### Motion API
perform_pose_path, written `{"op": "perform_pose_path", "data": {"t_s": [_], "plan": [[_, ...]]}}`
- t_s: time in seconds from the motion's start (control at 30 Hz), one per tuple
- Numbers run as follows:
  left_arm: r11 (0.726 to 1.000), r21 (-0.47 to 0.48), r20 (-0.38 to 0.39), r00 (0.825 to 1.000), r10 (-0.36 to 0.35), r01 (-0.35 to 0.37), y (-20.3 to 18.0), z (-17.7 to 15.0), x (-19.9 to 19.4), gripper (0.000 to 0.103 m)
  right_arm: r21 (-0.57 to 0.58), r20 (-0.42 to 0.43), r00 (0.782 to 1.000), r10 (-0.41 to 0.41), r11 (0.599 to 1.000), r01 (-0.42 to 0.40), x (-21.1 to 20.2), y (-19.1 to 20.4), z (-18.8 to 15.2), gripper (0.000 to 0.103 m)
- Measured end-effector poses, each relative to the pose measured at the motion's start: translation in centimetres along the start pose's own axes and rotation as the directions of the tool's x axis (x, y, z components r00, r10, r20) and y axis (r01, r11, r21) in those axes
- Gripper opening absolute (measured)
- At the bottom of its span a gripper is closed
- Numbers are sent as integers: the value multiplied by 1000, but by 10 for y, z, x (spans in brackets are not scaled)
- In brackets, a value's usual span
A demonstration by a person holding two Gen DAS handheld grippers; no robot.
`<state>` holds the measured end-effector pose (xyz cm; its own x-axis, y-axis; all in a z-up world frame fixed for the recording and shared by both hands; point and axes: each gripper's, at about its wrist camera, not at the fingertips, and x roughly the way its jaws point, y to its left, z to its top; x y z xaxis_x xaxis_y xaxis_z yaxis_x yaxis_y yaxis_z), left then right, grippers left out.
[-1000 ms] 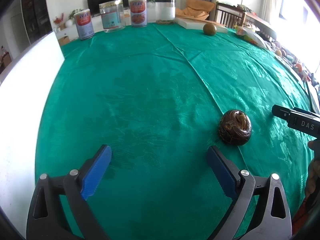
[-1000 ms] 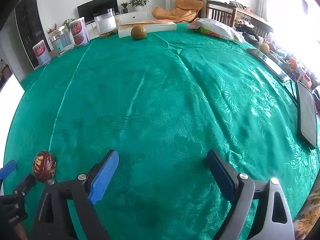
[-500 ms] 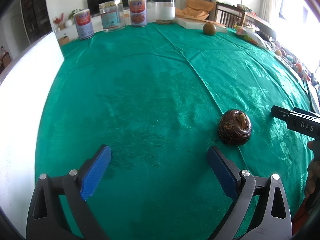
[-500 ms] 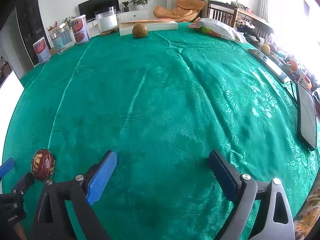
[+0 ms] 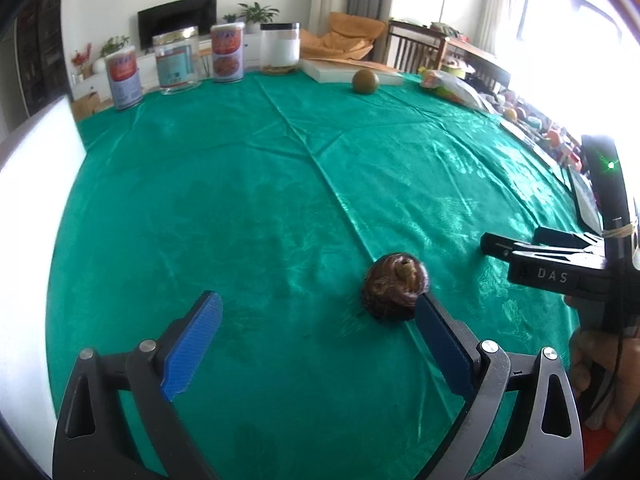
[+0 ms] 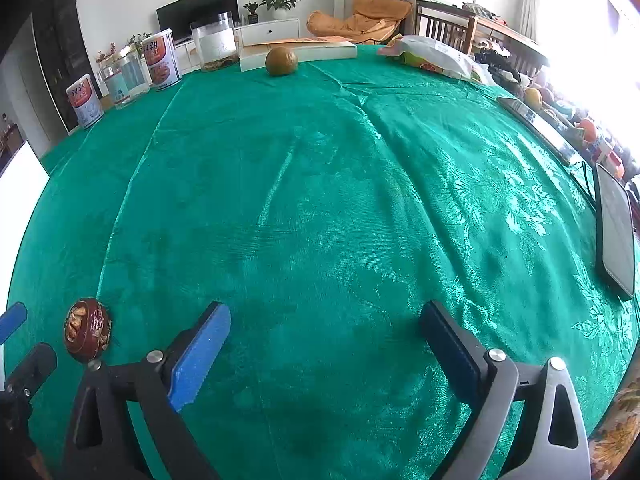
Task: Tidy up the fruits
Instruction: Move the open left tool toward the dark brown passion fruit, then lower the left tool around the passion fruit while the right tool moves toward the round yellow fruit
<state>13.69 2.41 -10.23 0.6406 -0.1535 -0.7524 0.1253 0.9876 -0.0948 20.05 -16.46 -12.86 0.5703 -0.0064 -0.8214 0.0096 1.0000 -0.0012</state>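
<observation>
The left gripper [image 5: 316, 320] tilts down toward the green cloth [image 5: 240, 200], its jaws spread wide and holding nothing; its right pad's tip sits just beside, perhaps touching, the dark fruit [image 5: 396, 286]. That fruit is a round, wrinkled, brown-red thing with a tan, walnut-like filling showing at its top, and it rests on the cloth near the front edge. The right gripper [image 6: 324, 334] also slopes downward over bare cloth, its jaws having just been opening, now wide with nothing between them; the dark fruit lies off its left finger, apart from it. Both grippers have black frames and ribbed blue pads. The cloth is shiny, creased satin with a woven floral pattern. A smooth, round green fruit [image 6: 281, 61] sits at the far edge, just before a flat white box [image 6: 298, 53].
</observation>
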Motion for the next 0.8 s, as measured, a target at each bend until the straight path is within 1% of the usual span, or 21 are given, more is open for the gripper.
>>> {"op": "perform_pose_path", "data": {"t_s": [0.07, 0.13, 0.3, 0.33, 0.37, 0.43, 0.47, 0.53, 0.63, 0.73, 0.8], "plan": [[999, 31, -26, 1000, -18, 18, -12, 5, 10, 96, 4, 0, 1000, 5, 1000, -5, -1, -1, 0, 97], [997, 69, -36, 999, -17, 19, -23, 6, 16, 96, 15, 3, 1000, 11, 1000, -12, -1, -3, 0, 97], [992, 125, -28, 1000, -6, 10, -37, 8, 21, 95, 39, 6, 1000, 21, 999, -22, -2, -9, 1, 97], [991, 131, -27, 1000, -6, 10, -39, 8, 22, 89, 39, 6, 1000, 21, 999, -22, -2, -9, 1, 97], [991, 134, -32, 999, -4, 9, -40, 8, 23, 79, 39, 6, 1000, 22, 999, -23, -2, -9, 1, 97], [990, 140, -52, 999, -2, 9, -41, 7, 27, 68, 45, 8, 1000, 28, 999, -28, -2, -10, 1, 97], [989, 149, -40, 999, -1, 7, -43, 6, 25, 58, 48, 9, 999, 31, 998, -31, -2, -10, 2, 97], [987, 159, -34, 999, -13, 18, -45, 6, 23, 44, 55, 10, 999, 37, 998, -37, -2, -11, 1, 97], [990, 135, -7, 999, 48, -47, -37, 10, 20, 44, 59, 11, 999, 39, 997, -39, -3, -12, 1, 97], [993, 60, -5, 995, 98, -98, -11, 20, 19, 44, 61, 12, 999, 39, 997, -40, -3, -13, 1, 97], [990, 13, -6, 990, 143, -143, 10, 26, 19, 44, 60, 11, 999, 37, 998, -37, -3, -13, 1, 97]]}}
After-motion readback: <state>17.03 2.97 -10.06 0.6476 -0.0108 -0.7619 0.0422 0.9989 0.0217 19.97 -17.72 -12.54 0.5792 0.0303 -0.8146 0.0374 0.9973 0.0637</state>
